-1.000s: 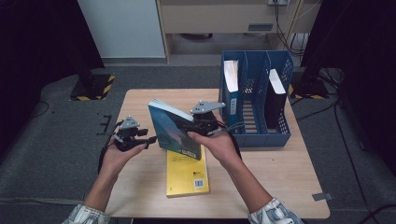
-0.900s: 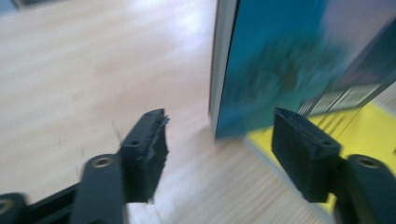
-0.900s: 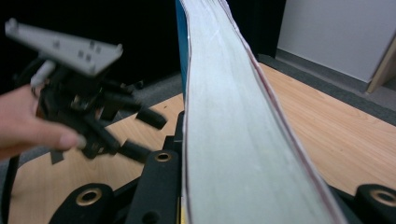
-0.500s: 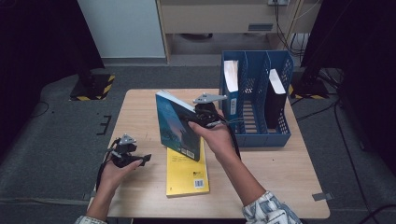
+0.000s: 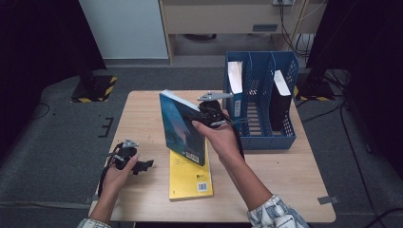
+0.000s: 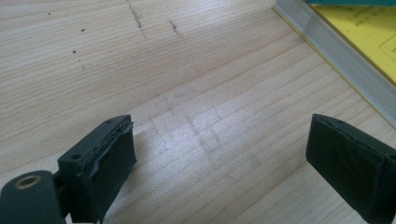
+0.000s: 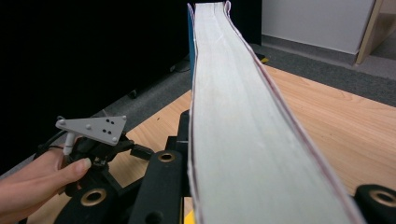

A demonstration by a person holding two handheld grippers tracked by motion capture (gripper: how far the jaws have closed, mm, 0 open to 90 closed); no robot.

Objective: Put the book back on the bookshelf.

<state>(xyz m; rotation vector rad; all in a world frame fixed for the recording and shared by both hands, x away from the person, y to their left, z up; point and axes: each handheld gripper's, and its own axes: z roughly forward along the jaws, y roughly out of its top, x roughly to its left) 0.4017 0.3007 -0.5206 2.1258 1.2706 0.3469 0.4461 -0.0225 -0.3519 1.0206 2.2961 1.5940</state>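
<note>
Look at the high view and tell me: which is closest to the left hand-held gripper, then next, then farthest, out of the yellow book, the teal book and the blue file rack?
Starting from the left hand-held gripper, at the table's near left:
1. Yellow book, lying flat just to its right.
2. Teal book, held up on edge by the right hand-held gripper, over the middle.
3. Blue file rack, at the far right.

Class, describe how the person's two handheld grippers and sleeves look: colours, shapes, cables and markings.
Both the left gripper and the right gripper are black, each topped by a grey three-cornered plate with small dark holes. The jaws are blocky with flat black pads, and brass-coloured rings sit in the body. A black cable trails from each. The sleeves are light with a blue pattern.
</note>
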